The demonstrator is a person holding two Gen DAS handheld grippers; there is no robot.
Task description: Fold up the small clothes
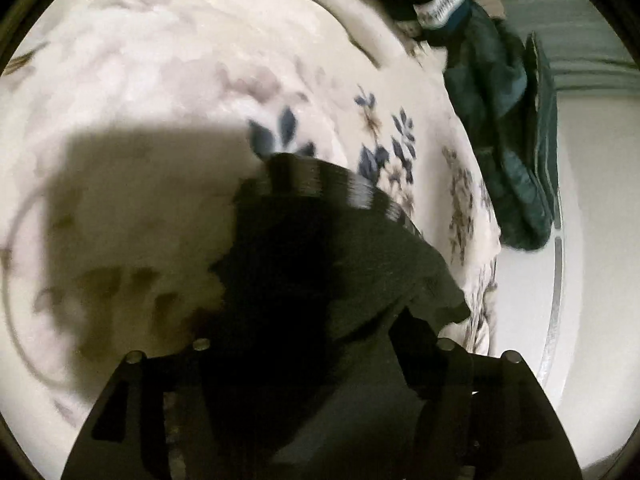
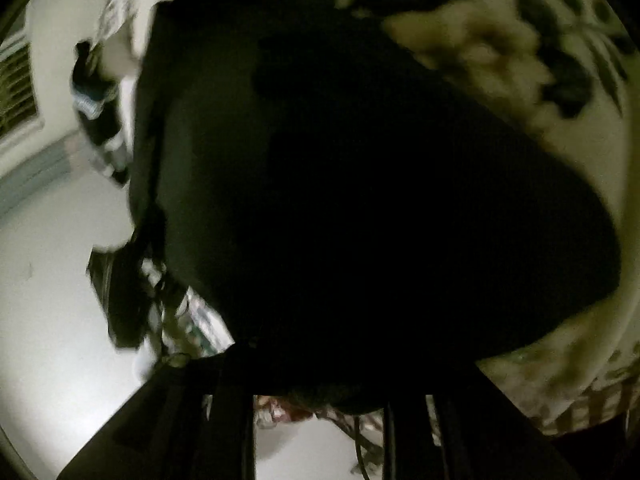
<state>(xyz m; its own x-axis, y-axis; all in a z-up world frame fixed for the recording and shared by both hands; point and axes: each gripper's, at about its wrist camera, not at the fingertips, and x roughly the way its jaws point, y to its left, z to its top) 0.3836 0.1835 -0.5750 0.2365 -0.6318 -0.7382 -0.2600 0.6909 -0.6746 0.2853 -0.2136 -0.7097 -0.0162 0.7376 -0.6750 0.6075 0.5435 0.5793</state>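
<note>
A dark, near-black small garment hangs bunched in front of my left gripper, above a cream floral bedspread. The cloth covers the fingers, and the gripper seems shut on it. In the right wrist view the same dark garment fills most of the frame and hides my right gripper, which seems shut on its edge. Both views are blurred.
A pile of dark teal and patterned clothes lies at the bed's right edge. White floor lies beyond. In the right wrist view, floor, striped clothes and the bedspread show around the garment.
</note>
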